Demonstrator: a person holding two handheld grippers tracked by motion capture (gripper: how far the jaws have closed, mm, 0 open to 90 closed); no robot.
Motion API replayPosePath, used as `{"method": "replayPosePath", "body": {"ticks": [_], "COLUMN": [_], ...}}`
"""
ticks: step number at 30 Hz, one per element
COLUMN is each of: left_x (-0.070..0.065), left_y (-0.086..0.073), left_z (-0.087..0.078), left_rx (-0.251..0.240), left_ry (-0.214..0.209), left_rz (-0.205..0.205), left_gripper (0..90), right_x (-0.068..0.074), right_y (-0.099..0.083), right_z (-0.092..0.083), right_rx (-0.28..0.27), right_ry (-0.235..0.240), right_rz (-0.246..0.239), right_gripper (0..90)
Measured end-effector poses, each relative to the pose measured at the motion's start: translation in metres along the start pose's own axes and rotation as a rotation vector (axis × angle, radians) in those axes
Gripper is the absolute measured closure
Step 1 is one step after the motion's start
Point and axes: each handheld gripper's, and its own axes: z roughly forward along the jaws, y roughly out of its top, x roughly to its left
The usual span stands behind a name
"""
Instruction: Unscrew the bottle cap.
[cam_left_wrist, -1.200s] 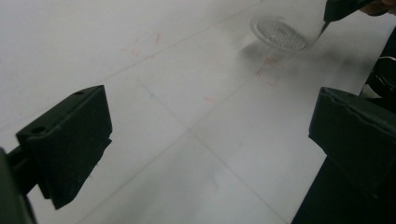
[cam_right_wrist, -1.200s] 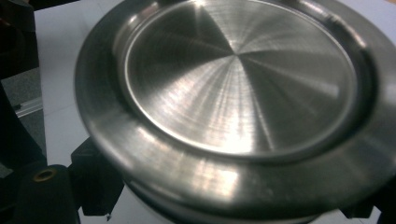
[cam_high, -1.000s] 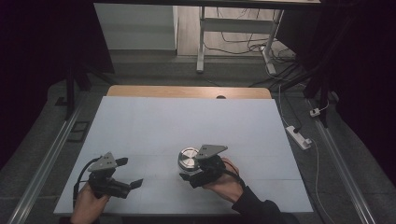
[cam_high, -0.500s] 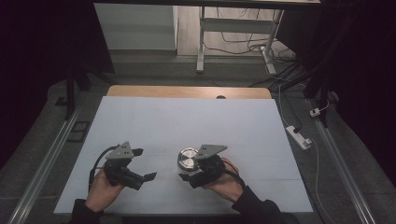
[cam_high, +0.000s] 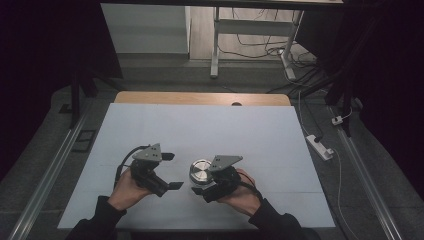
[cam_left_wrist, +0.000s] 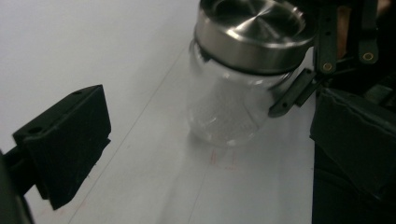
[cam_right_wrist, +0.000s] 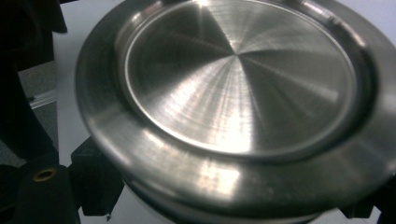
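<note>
Meanwhile the right gripper (cam_high: 204, 186) sits near the front edge of the white table (cam_high: 200, 130), just right of centre, with its jaws clamped on a glass jar (cam_left_wrist: 224, 107) just under the jar's steel lid (cam_high: 201, 171). The jar stands upright on the table surface. In the right gripper view the brushed lid (cam_right_wrist: 238, 79) looms close, and black jaw parts flank it low at both sides. That hand and the jar have kept their spot since the earlier pictures.

The left gripper (cam_high: 171, 171) is what has changed. A second ago it lay lower and farther out, at about eight o'clock from the jar; now it has come up and in to about nine o'clock, just beside the jar but apart from it. Its jaws stand wide with nothing between them, one pointing across toward the lid and the other lower, toward the table's front.

From the left gripper view the jar rises at about one o'clock, and its contents are too blurred to make out, perhaps nothing at all.
</note>
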Motion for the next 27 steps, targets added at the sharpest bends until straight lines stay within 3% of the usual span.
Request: {"method": "replayPosePath", "body": {"ticks": [3,4,7,12,13,14,18,22,27], "left_x": [0.001,0.002,0.003,0.007,0.007,0.008,0.006,0.002,-0.003], "left_y": [0.006,0.012,0.02,0.029,0.029,0.031,0.033,0.034,0.035], "left_z": [0.006,0.01,0.017,0.023,0.023,0.025,0.028,0.031,0.031], "left_rx": [0.007,0.008,0.007,-0.014,-0.014,-0.022,-0.025,-0.002,-0.005], "left_ry": [-0.023,-0.056,-0.093,-0.182,-0.182,-0.229,-0.273,-0.263,-0.207], "left_rz": [0.03,0.057,0.093,0.135,0.135,0.154,0.186,0.209,0.19], "left_gripper": [0.0,0.0,1.1,4.5,5.3,7.1,13.1,19.3,20.4], "right_x": [0.001,0.001,0.002,0.004,0.005,0.005,0.007,0.007,0.007], "right_y": [0.0,0.0,0.0,0.0,0.001,0.0,0.001,0.001,0.002], "right_z": [0.001,0.001,0.002,0.002,0.002,0.003,0.003,0.004,0.003], "right_rx": [0.003,0.006,0.01,0.02,0.023,0.024,0.033,0.037,0.035], "right_ry": [0.009,0.022,0.042,0.084,0.09,0.099,0.115,0.113,0.083], "right_rz": [-0.005,-0.014,-0.03,-0.056,-0.061,-0.065,-0.076,-0.091,-0.069], "right_gripper": [14.5,14.5,14.5,14.5,14.5,14.6,14.6,14.5,14.6]}}
